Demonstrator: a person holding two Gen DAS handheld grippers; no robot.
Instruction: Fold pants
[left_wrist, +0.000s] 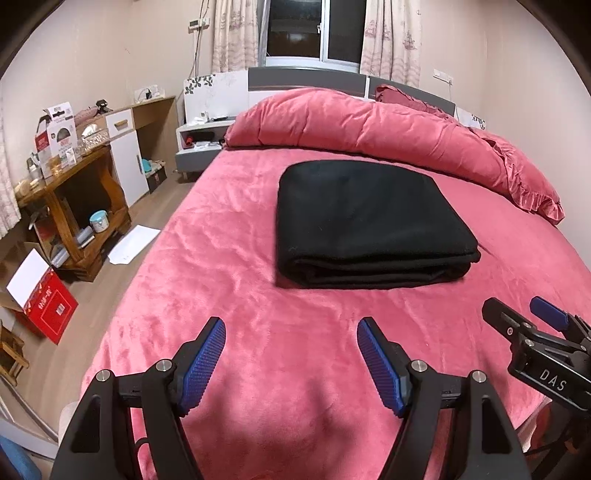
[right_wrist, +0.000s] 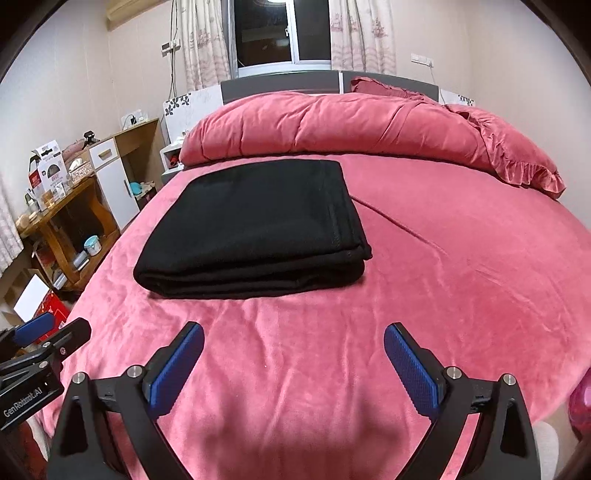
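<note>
- The left claw (left_wrist: 291, 328) hangs released over the pink bedspread (left_wrist: 236, 258), its blue pads (left_wrist: 207, 365) spread wide with nothing between them.
- The right claw (right_wrist: 293, 334) is likewise spread wide and empty; it sits just to the right of the left one.
- The black pants (left_wrist: 365, 221) lie folded into a thick, flat rectangle ahead of both claws, apart from them.
- Past the pants, a bunched pink quilt (left_wrist: 351, 125) runs across the head of the bed.
- Far left of the claws stands a cluttered wooden desk (left_wrist: 74, 192).
</note>
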